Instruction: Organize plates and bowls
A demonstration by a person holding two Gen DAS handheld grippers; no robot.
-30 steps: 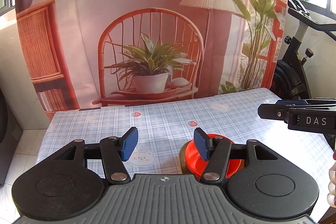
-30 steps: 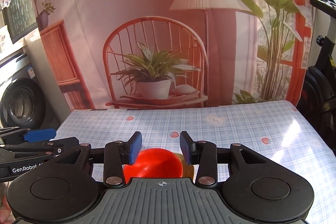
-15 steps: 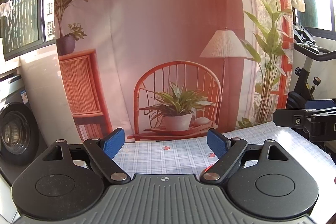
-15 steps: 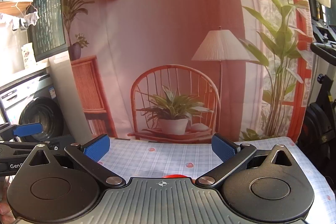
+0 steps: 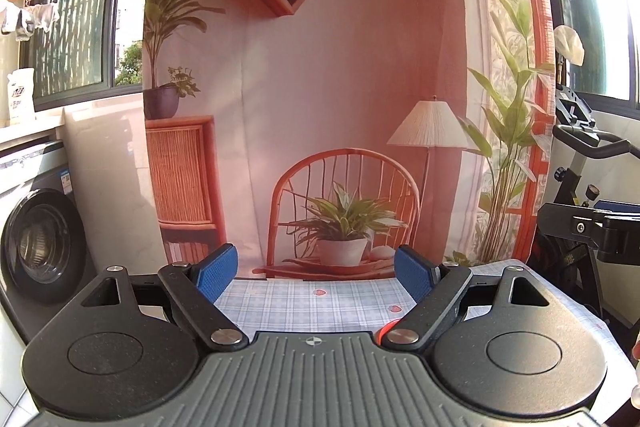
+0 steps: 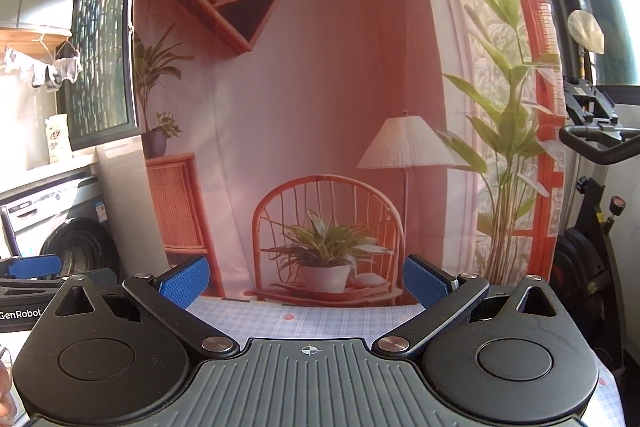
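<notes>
Notably, left gripper (image 5: pixel 316 273) and right gripper (image 6: pixel 306 281) stood wide, empty; red bowl (image 5: pixel 385 327) lay below the left gripper, nearer.

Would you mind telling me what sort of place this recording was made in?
Most likely a home laundry balcony or utility room, dressed up as a living room. A front-loading washing machine stands at the left, an exercise bike at the right, and the cosy chair-and-lamp scene is only a printed backdrop behind the checked tablecloth.
</notes>
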